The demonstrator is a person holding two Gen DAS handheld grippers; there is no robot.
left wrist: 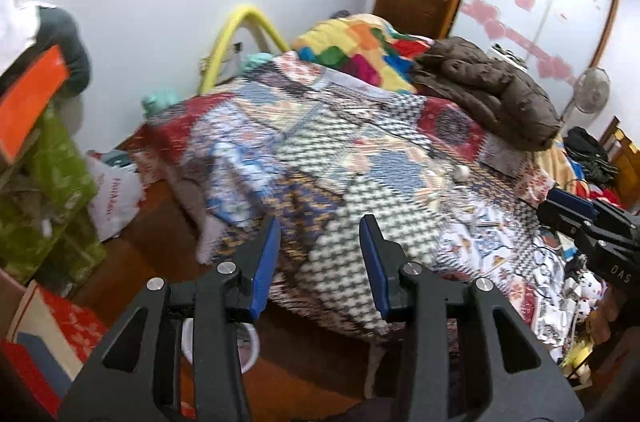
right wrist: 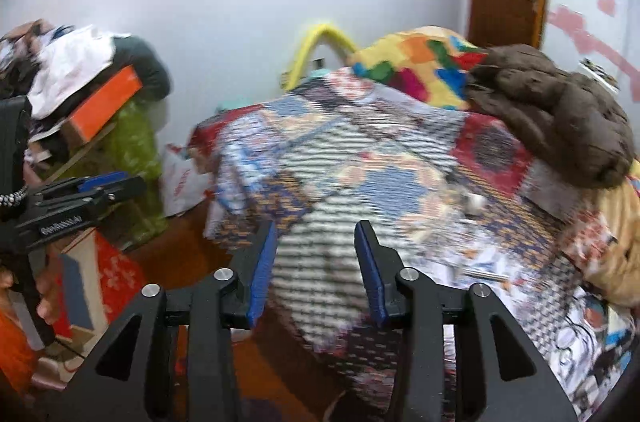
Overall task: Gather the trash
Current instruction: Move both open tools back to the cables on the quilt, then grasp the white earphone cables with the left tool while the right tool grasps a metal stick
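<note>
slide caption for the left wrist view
Open left gripper hovers over the patchwork quilt, brown jacket beyond.

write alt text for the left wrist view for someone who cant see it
The open left gripper hovers empty over the corner of a bed with a patchwork quilt. A brown jacket lies on the far side, and the right gripper enters at the right edge.

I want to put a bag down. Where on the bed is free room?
Free: the patchwork quilt ahead of both open claws, between the near edge and the brown jacket. Crowded: the right edge with small items, and the left floor by the white bag.
</note>
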